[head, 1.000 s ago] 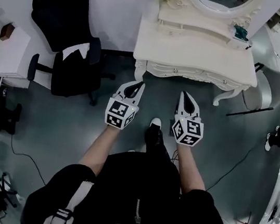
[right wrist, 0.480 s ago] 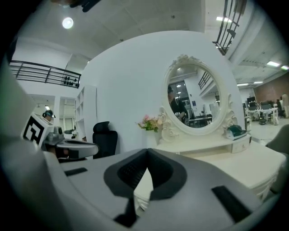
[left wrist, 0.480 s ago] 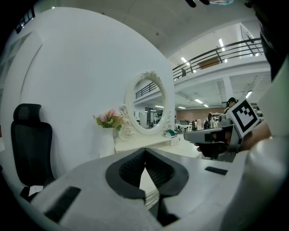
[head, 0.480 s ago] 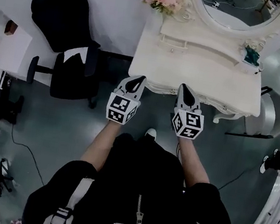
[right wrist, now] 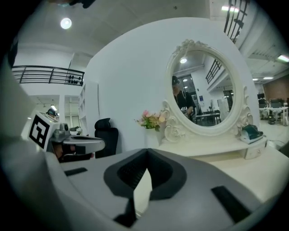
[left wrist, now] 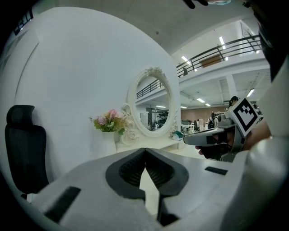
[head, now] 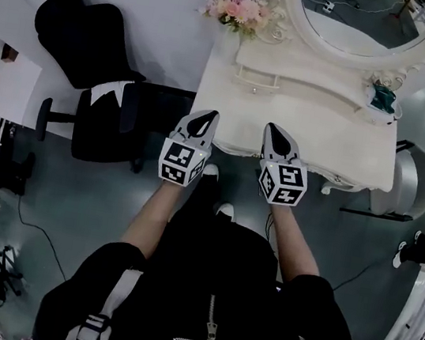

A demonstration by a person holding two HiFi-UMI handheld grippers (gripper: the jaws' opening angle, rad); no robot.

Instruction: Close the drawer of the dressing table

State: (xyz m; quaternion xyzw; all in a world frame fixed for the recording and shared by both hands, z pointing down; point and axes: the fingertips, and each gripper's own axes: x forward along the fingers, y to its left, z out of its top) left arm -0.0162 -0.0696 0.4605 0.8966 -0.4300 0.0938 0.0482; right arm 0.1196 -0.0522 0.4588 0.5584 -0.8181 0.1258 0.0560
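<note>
The white dressing table (head: pixel 313 137) stands against the wall at the top of the head view, under an oval mirror (head: pixel 368 18). Its overhanging top hides the front drawers; only a strip of the front edge (head: pixel 339 178) shows, and I cannot tell how any drawer stands. My left gripper (head: pixel 213 113) and right gripper (head: pixel 270 125) are held side by side, both shut and empty, with their tips over the table's near edge. In the left gripper view the left gripper (left wrist: pixel 145 150) has its jaw tips meeting. The right gripper (right wrist: pixel 147 150) looks the same in its own view.
Pink flowers (head: pixel 238 8) stand at the table's back left and a teal object (head: pixel 382 96) on its raised shelf (head: pixel 307 76). A black office chair (head: pixel 93 66) is close on the left, a grey seat (head: pixel 412 179) on the right, a white desk (head: pixel 6 84) far left.
The person has stepped toward the dressing table. Both grippers, still shut, have moved from over the floor to the table's front edge.
</note>
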